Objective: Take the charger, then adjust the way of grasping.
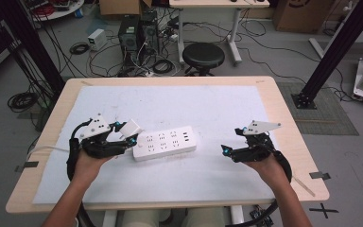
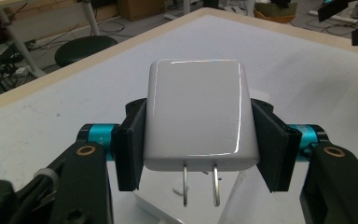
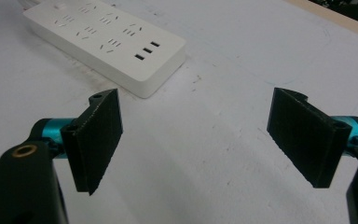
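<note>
A white plug adapter [image 2: 196, 114] with two metal prongs pointing down sits between the black pads of my left gripper [image 2: 198, 142], which is shut on it. From above, the adapter [image 1: 132, 128] hangs over the left end of a white power strip [image 1: 165, 143] lying on the white mat. Part of the strip [image 2: 177, 205] shows just below the prongs. My right gripper [image 1: 231, 141] rests to the right of the strip, open, with nothing between its pads [image 3: 98, 135]. The right gripper view looks at the strip's USB end [image 3: 116, 44].
A white mat [image 1: 208, 104] covers most of the wooden table [image 1: 283, 118]. A black stool [image 1: 203, 56] stands beyond the far edge, among cables and computer cases on the floor. A black frame post [image 1: 333, 47] rises at the right.
</note>
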Tool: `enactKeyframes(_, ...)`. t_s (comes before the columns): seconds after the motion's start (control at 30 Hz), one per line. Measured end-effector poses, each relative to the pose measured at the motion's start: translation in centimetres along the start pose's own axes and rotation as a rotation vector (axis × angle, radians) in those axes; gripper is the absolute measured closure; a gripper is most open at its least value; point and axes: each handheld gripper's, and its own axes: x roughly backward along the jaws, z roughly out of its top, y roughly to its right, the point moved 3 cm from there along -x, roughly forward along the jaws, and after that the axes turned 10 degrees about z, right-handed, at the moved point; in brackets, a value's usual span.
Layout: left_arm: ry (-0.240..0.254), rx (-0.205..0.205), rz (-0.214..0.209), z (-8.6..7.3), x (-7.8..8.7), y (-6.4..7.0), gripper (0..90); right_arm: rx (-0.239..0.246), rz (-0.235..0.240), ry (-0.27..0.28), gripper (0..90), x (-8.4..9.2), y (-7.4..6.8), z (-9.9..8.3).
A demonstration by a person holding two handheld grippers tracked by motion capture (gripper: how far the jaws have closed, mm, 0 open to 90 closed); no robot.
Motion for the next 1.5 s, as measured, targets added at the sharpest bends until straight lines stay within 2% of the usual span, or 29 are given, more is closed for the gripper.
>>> enactKeyframes(0.23,0.012,-0.032,-0.053,0.2,-0.2,1.1,42.6,0.03,0.025,0.01,18.5,-0.3,-0.7,0.5)
enactKeyframes(0.27,0.015,-0.038,-0.063,0.2,-0.2,1.2,42.6,0.016,0.051,0.006,18.6,-0.5,-0.9,0.6)
enactKeyframes(0.3,0.016,-0.042,-0.071,0.2,-0.2,1.4,42.6,0.016,0.051,0.006,18.6,-0.5,-0.9,0.6)
enactKeyframes(0.4,0.014,-0.081,-0.104,0.2,-0.3,2.0,42.6,-0.005,0.094,-0.002,18.6,-1.2,-1.2,0.9)
enactKeyframes(0.5,0.017,-0.117,-0.131,0.2,-0.4,2.7,42.6,-0.013,0.112,0.001,18.7,-1.5,-1.4,1.1)
enactKeyframes(0.53,0.017,-0.117,-0.131,0.2,-0.4,2.7,42.6,-0.013,0.112,0.001,18.7,-1.5,-1.4,1.1)
enactKeyframes(0.57,0.029,-0.16,-0.158,0.2,-0.5,3.5,42.6,-0.029,0.136,0.015,18.7,-1.6,-1.7,1.3)
enactKeyframes(0.63,0.032,-0.187,-0.176,0.2,-0.5,3.9,42.6,-0.035,0.16,0.022,18.7,-1.8,-1.8,1.4)
enactKeyframes(0.77,0.034,-0.199,-0.202,0.2,-0.7,4.5,42.6,-0.052,0.191,0.019,18.8,-2.0,-2.2,1.6)
enactKeyframes(0.8,0.038,-0.204,-0.218,0.2,-0.9,4.8,42.6,-0.062,0.216,0.019,18.8,-2.1,-2.4,1.9)
enactKeyframes(0.83,0.038,-0.204,-0.218,0.2,-0.9,4.8,42.6,-0.062,0.216,0.019,18.8,-2.1,-2.4,1.9)
enactKeyframes(0.87,0.041,-0.21,-0.233,0.2,-1.0,5.1,42.6,-0.09,0.251,0.014,18.8,-2.3,-2.7,2.2)
enactKeyframes(0.9,0.041,-0.21,-0.233,0.2,-1.0,5.1,42.6,-0.09,0.251,0.014,18.8,-2.3,-2.7,2.2)
enactKeyframes(0.93,0.044,-0.214,-0.239,0.2,-1.0,5.3,42.6,-0.112,0.289,0.023,18.8,-2.4,-3.1,2.5)
enactKeyframes(0.97,0.047,-0.215,-0.247,0.2,-1.1,5.5,42.6,-0.112,0.289,0.023,18.8,-2.4,-3.1,2.5)
enactKeyframes(1.03,0.051,-0.222,-0.262,0.3,-1.2,5.9,42.5,-0.142,0.353,0.038,18.8,-2.7,-3.7,3.1)
enactKeyframes(1.2,0.041,-0.243,-0.278,0.4,-1.6,6.4,42.6,-0.135,0.399,0.048,18.7,-3.1,-4.3,3.6)
enactKeyframes(1.23,0.042,-0.249,-0.284,0.4,-1.7,6.7,42.5,-0.123,0.422,0.039,18.7,-3.5,-4.9,3.9)
enactKeyframes(1.3,0.043,-0.264,-0.293,0.5,-1.8,6.9,42.6,-0.125,0.433,0.037,18.7,-3.6,-5.0,4.0)
enactKeyframes(1.33,0.044,-0.282,-0.303,0.5,-1.9,7.3,42.6,-0.135,0.461,0.04,18.7,-3.8,-5.2,4.3)
enactKeyframes(1.37,0.044,-0.282,-0.303,0.5,-1.9,7.3,42.6,-0.135,0.461,0.04,18.7,-3.8,-5.2,4.3)
enactKeyframes(1.4,0.042,-0.291,-0.306,0.4,-2.0,7.4,42.5,-0.146,0.483,0.04,18.7,-4.0,-5.4,4.5)
enactKeyframes(1.5,0.043,-0.314,-0.319,0.4,-2.1,7.7,42.5,-0.155,0.511,0.034,18.7,-4.2,-5.6,4.7)
